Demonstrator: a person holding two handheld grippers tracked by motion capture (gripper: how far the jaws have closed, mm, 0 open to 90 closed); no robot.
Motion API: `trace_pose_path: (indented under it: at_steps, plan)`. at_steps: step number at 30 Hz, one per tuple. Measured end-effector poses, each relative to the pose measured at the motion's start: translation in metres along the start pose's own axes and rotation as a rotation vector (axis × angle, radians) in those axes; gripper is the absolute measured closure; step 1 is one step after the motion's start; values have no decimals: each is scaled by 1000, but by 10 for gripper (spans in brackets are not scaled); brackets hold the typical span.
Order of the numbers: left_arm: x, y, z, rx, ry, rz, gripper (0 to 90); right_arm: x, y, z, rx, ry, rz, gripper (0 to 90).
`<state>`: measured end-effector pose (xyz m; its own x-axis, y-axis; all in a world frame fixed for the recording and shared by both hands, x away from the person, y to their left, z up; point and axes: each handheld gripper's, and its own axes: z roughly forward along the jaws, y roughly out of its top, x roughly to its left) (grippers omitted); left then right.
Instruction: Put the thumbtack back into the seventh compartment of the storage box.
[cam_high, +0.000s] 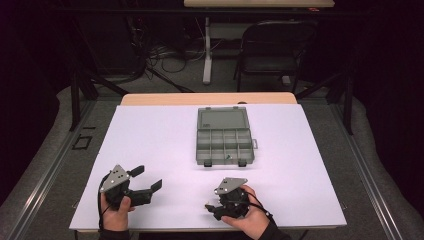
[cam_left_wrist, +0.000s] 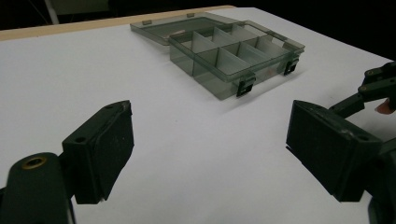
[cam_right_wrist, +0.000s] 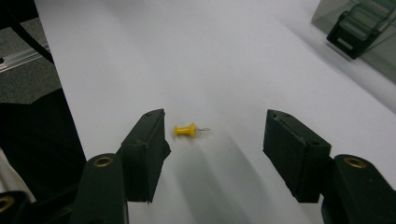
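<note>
My right gripper (cam_right_wrist: 212, 154) has its jaws spread wide and empty, low over the white table cover (cam_right_wrist: 210, 56), with a small yellow push pin (cam_right_wrist: 186, 130) lying on its side between them, closer to the left jaw, its bare metal point aimed toward the other. I judge the pin to be very light, hard and slick, apt to roll or skitter if I nudge it, so I would close on the plastic head across its waist, never on the needle. My left gripper (cam_left_wrist: 210, 154) is just as open and holds nothing. Beyond it sits a smoky clear compartment box (cam_left_wrist: 229, 51), lid laid back flat, dividers showing, black latches toward me; it looks stiff but light. I can read no brand, label or writing anywhere.
</note>
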<state>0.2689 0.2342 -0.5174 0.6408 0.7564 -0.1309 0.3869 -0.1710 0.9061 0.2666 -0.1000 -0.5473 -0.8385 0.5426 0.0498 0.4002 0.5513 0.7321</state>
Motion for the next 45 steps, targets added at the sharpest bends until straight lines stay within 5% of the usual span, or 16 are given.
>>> trace_pose_path:
  at_steps: [45]
  plan:
    - [0, 0, 0, 1, -2, 4, 149, 19, 2, 22, 35, -30, 0, 628]
